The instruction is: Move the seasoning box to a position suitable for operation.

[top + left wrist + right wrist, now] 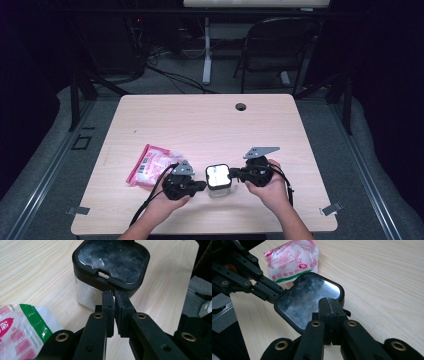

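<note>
While the wooden table (210, 120) lay mostly bare, the work sat near its front edge, between the person's two hands. To the left of that spot lay a pink and white plastic packet (150, 165), flat on the wood and a little apart from the container, probably kept close so it could be reached later. Between the grippers stood the small container (218, 180), upright on the table, with clear walls, white contents and a black-rimmed lid (112, 262) whose window was cloudy.

The left gripper (200, 186) came in from the container's left side, and in the left gripper view its jaws stood almost together, with a thin slit between them, right under the lid's rim near the small latch notch (103, 273). I could not tell whether they pinched a tab there or merely pressed against the rim. The right gripper (234, 175) came from the opposite side; in the right gripper view its jaws were pressed together over the lid's near edge, and nothing held between them could be made out.

Facing each other like this, one gripper most likely steadied the container while the other worked the lid's edge, so it would not slide on the smooth wood
</note>
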Demonstrator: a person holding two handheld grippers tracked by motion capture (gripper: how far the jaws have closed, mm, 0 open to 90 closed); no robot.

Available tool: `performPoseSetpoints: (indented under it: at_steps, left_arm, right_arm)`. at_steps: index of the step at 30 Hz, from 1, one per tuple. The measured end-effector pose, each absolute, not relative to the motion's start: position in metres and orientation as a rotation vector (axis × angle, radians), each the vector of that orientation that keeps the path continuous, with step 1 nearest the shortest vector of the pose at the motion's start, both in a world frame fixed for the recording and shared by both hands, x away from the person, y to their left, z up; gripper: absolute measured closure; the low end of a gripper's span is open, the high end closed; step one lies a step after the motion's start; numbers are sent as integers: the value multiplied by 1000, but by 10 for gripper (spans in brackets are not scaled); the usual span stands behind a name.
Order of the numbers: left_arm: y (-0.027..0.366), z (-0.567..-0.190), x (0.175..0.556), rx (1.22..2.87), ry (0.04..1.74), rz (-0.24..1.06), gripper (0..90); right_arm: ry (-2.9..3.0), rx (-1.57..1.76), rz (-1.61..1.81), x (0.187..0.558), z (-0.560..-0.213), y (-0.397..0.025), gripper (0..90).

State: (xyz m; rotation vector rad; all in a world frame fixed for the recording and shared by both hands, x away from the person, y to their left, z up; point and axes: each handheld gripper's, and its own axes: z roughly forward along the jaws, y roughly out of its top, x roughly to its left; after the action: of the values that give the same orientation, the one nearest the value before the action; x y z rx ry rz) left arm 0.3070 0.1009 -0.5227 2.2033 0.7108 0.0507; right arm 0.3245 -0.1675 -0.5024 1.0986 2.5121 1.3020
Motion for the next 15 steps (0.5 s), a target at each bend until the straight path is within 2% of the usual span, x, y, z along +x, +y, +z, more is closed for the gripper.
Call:
performPoseSetpoints:
  at_steps: [15]
  left_arm:
    - [99, -514, 308, 2173, 695, 57, 875]
  right_arm:
    - [2502, 1117, 1314, 324, -502, -169, 890]
